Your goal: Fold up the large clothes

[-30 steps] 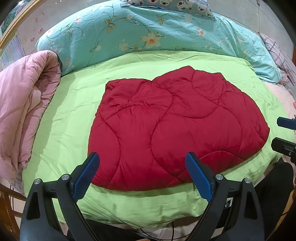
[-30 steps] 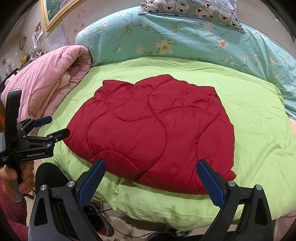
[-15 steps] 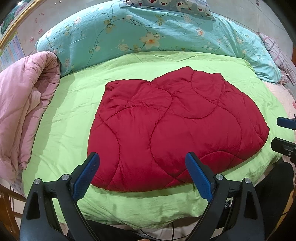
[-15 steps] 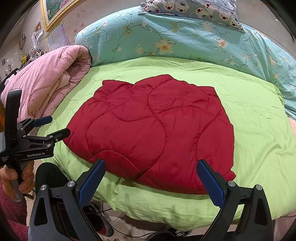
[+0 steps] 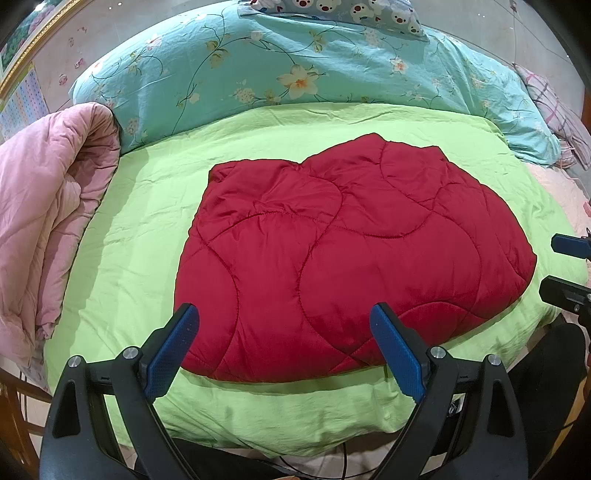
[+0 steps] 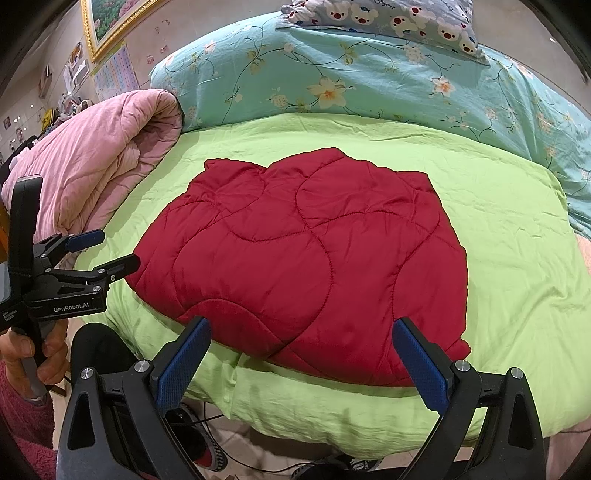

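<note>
A red quilted garment (image 5: 343, 254) lies folded and flat on the green bedsheet (image 5: 122, 236); it also shows in the right wrist view (image 6: 306, 262). My left gripper (image 5: 284, 328) is open and empty, held just in front of the garment's near edge, apart from it. My right gripper (image 6: 299, 339) is open and empty, also in front of the near edge. The left gripper shows from the side in the right wrist view (image 6: 107, 251), off the garment's left corner. The right gripper's fingers (image 5: 565, 245) show at the right edge of the left wrist view.
A rolled pink quilt (image 5: 44, 206) lies along the bed's left side. A blue floral duvet (image 5: 295, 70) and a bear-print pillow (image 5: 340, 11) lie at the head. Shoes (image 6: 207, 443) and cables are on the floor below the bed's edge.
</note>
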